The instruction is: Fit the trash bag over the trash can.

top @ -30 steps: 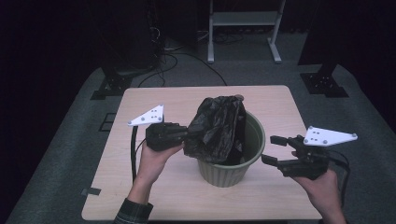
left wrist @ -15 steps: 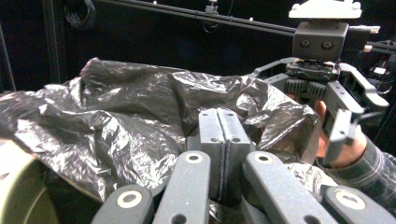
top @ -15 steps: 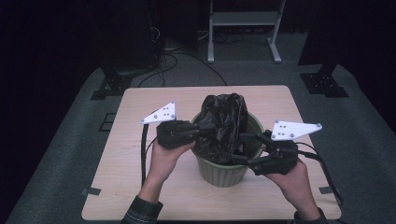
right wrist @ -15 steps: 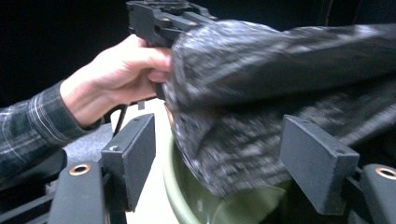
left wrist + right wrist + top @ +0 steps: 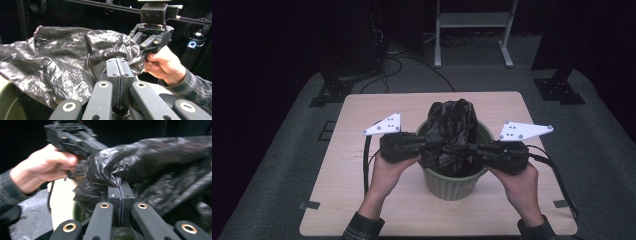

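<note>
Bag [image 5: 451, 131]: thin black plastic film, glossy and heavily crinkled, bunched into an upright mound. It is seated in the mouth of the bin [image 5: 452, 181] and rises above the rim; in the left gripper view the film [image 5: 62, 62] is seen spread in wide, creased folds with grey highlights.

Bin: round, pale green, with ribbed walls that taper downward and a rolled rim. It is stood near the middle of the table [image 5: 362, 200], slightly toward the person's side.

Table: light wood-grain top, rectangular with rounded corners, matt.

Left gripper [image 5: 428, 148]: black, angular body with jointed arms and a flat grey three-cornered plate on top. It is held level at the bag's left side. Its jaws are seen pressed together in its own view [image 5: 120, 72], with a fold of film apparently pinched at the tips; the pinch itself is partly hidden by the crumpled plastic.

Right gripper [image 5: 471, 149]: same build, held level at the bag's right side, opposite the left one. Its jaws have just been closing and are now seen flat against each other [image 5: 121, 192], with bag film gathered at and over their tips. The view is somewhat blurred.

Sleeves: plaid fabric, seen at both wrists.
</note>
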{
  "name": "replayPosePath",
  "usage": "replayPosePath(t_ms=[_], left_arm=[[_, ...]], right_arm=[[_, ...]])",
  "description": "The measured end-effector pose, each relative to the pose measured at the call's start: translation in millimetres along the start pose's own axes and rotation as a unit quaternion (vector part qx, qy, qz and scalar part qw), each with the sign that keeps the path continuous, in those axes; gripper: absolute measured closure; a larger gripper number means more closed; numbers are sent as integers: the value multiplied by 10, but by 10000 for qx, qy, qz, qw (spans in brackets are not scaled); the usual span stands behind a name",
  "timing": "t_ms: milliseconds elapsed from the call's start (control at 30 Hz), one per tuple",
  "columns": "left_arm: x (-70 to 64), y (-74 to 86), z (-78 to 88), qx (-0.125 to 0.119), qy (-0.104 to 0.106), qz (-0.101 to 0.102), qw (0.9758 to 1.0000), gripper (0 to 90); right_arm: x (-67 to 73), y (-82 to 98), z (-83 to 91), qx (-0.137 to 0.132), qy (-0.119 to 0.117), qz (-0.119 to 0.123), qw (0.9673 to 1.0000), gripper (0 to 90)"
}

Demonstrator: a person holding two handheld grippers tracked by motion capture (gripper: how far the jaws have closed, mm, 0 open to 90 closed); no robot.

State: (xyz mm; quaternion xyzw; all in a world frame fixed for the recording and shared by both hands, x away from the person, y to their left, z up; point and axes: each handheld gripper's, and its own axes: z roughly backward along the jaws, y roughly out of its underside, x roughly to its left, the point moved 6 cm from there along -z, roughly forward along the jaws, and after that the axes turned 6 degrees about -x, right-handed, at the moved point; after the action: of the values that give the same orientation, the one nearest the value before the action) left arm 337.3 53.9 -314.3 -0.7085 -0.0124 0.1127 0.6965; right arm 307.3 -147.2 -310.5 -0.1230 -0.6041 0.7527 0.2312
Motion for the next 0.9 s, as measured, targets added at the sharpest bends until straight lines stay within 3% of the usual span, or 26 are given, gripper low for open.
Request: replayPosePath(t_ms=[233,333,433,667,833,900], left_arm=[[35,-7,157,-110,-151,-3,9998,814],[17,25,195,-168,-307,-11,9994,603],[-34,75,241,-178,-365,-61,9992,466],[-125,162,345,-113,-410,-84,9991,290],[-144,230,251,148,-512,-165,9984,229],[-146,247,189,288,-468,-253,9982,291]], right_arm=[[-140,-16,112,-90,219,-81,9997,900],[-175,-24,140,-127,246,-106,9996,899],[-208,-41,150,-142,296,-96,9994,899],[-269,-65,167,-149,366,-152,9991,899],[-283,-106,150,-197,322,-175,9991,899],[-270,-115,142,-195,299,-169,9992,899]])
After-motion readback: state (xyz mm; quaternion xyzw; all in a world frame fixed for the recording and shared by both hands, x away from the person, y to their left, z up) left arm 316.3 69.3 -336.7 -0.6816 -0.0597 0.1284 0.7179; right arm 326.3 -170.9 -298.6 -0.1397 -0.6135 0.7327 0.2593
